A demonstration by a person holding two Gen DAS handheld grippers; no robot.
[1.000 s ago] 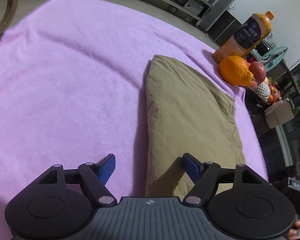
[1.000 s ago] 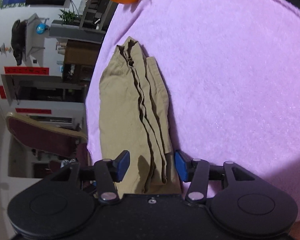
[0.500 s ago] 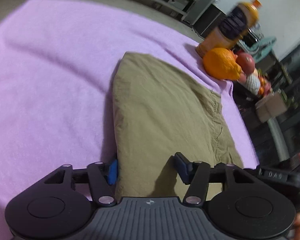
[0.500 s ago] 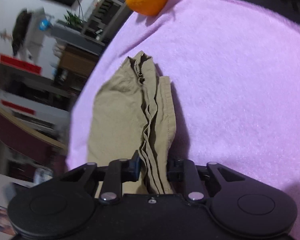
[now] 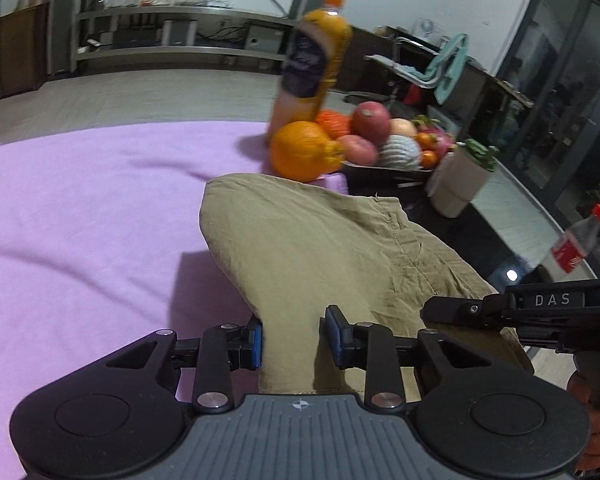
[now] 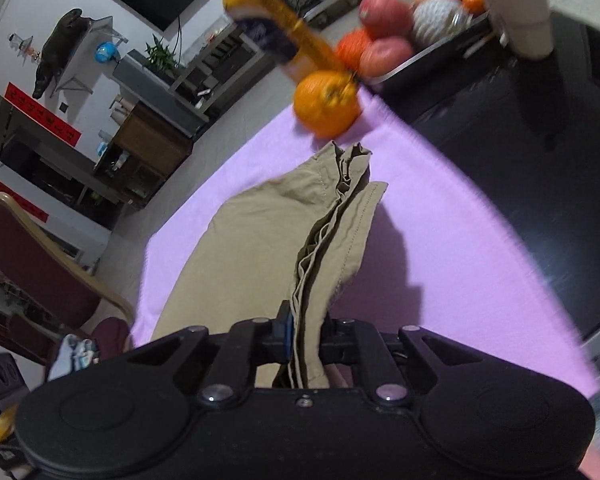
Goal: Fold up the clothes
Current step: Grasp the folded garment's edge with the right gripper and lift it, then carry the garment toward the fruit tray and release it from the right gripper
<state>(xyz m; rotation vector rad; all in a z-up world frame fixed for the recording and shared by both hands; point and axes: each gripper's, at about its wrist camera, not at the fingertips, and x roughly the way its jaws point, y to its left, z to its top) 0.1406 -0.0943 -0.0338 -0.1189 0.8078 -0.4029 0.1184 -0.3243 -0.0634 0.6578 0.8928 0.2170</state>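
Khaki cloth, a folded garment (image 5: 312, 248), fills the middle of both our views, its near end raised off the lilac blanket (image 5: 80, 220) that covers the table. We see its far end lying toward the blanket's far corner, just short of a large orange (image 5: 304, 151) that sits on that corner.

Our left gripper (image 5: 294, 340) has one edge of the garment between its blue pads (image 5: 256, 344); the jaws are closing, with the left pad against the cloth and the right pad looking to touch it too. Our right gripper (image 6: 306, 338) is clamped on the stacked, layered edge of the same garment (image 6: 328, 232), and its jaws are closing tighter on those layers. In the left wrist view, that other gripper shows at the right, gripped by a hand (image 5: 598, 420).

Beyond the orange stands a juice bottle (image 5: 314, 64), and next to it a dark tray of fruit (image 5: 384, 136) rests past the blanket's edge. A white pot with a green plant (image 5: 460, 184) stands beside the tray.
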